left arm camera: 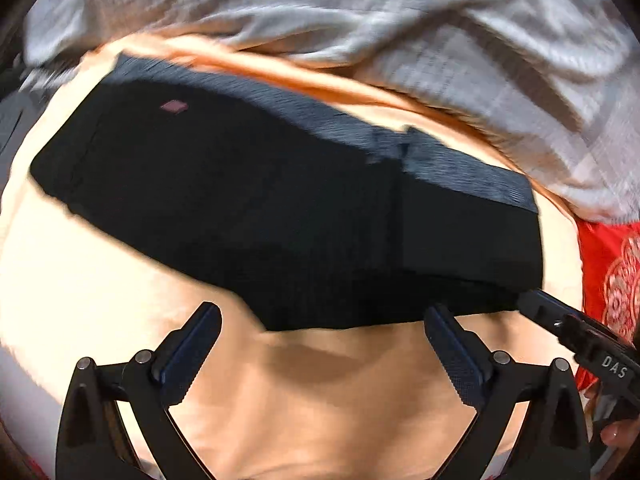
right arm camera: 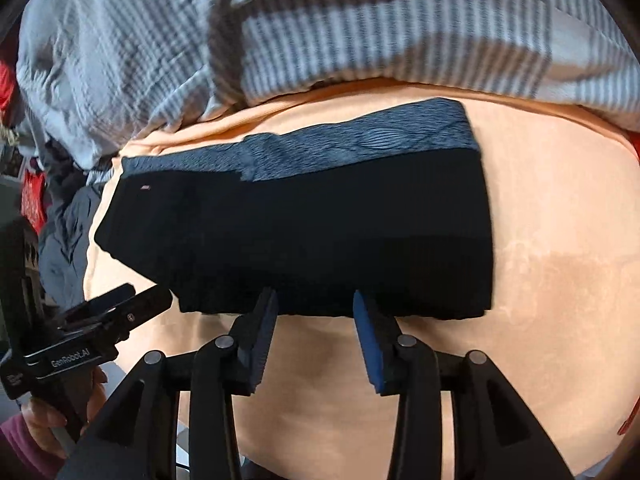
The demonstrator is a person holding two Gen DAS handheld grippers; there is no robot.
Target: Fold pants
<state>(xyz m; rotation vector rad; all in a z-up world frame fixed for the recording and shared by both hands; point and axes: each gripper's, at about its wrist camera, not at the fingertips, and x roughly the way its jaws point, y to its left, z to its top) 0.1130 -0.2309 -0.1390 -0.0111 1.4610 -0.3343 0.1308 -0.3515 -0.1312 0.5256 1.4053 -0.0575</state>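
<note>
Peach bedding (right arm camera: pixel 560 240) fills your view, with the folded black pants (right arm camera: pixel 300 240) lying mid-frame below a striped grey blanket (right arm camera: pixel 360 40). Your left gripper (left arm camera: pixel 320 332) has its jaws spread wide and empty. Your right gripper (right arm camera: pixel 316 312) hangs partly open at the pants' near edge, pinching nothing.

Folded black pants (right arm camera: pixel 296 240) lie on peach bedding (right arm camera: pixel 560 240).

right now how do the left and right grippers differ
The left gripper has its jaws spread wide; the right gripper has them much narrower. The left's tips sit at the near edge of the black pants toward their middle; the right's sit nearer the pants' right end. Both are empty and point down at the peach blanket.
</note>
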